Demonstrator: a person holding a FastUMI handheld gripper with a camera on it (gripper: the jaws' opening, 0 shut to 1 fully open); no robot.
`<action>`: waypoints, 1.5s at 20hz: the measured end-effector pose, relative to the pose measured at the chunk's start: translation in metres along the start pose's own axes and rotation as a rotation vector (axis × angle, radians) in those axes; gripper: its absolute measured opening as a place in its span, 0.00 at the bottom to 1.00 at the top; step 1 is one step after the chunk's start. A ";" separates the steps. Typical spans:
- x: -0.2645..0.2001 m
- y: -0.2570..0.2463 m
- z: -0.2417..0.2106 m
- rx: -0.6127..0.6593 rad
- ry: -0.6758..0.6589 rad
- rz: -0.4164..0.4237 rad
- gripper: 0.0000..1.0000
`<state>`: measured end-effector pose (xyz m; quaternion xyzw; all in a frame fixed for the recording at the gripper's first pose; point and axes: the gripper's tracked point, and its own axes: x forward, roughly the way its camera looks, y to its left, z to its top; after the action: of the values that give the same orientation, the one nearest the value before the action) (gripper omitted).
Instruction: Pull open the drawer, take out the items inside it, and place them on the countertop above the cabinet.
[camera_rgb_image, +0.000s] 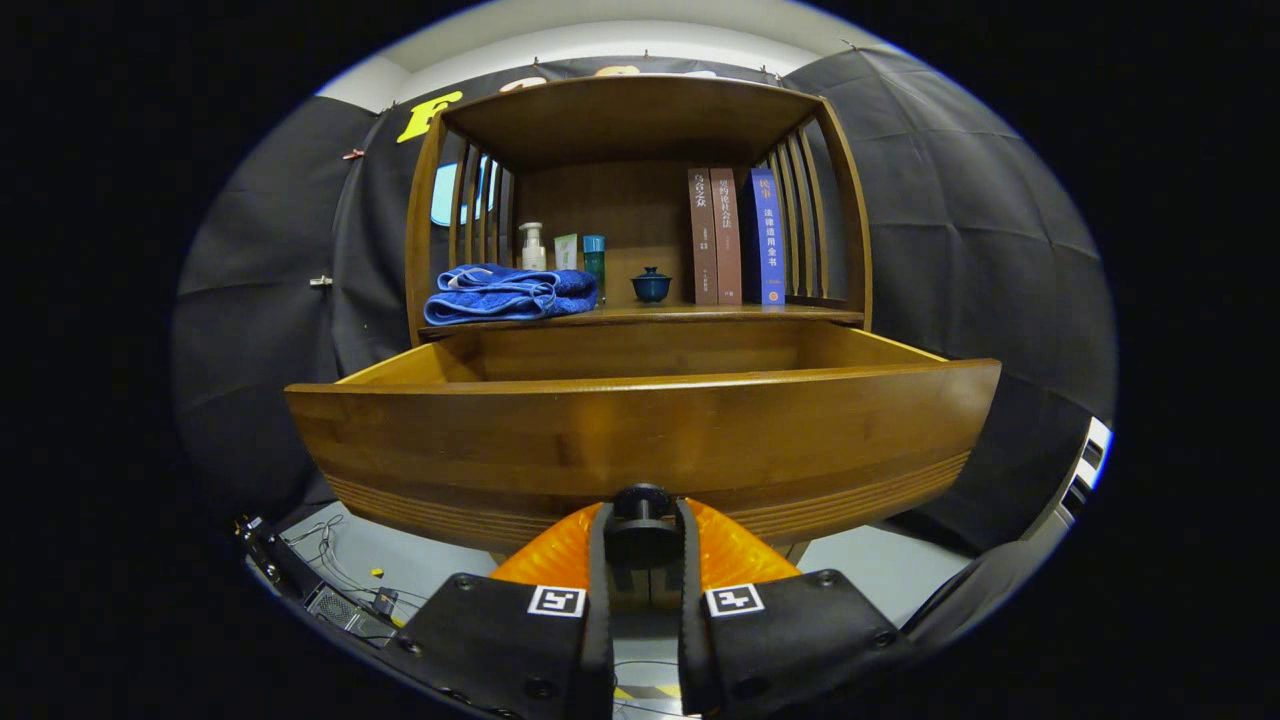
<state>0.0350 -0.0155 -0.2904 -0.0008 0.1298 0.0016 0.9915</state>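
The wooden drawer (640, 430) stands pulled out toward me from the cabinet, its front panel wide and close. My gripper (642, 535) is shut on the dark round drawer knob (641, 502) at the lower middle of that panel, one finger on each side. The drawer's inside is hidden behind the front panel from this low angle; I see just its side walls and back wall. Above the drawer lies the countertop (700, 314), which carries a folded blue towel (508, 293), a pump bottle (532, 247), a small blue lidded cup (651, 285) and three upright books (735, 236).
A slatted wooden shelf frame (840, 200) encloses the countertop on both sides and above. Cables and a small device (340, 595) lie on the grey floor below left. A pale appliance edge (1085, 470) shows at the right.
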 end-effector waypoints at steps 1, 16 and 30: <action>0.000 0.000 0.000 0.003 -0.002 -0.001 0.29; -0.037 -0.009 0.096 0.033 0.047 0.034 1.00; 0.100 -0.005 0.106 0.000 0.604 0.060 1.00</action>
<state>0.1589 -0.0204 -0.2138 0.0026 0.4188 0.0307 0.9076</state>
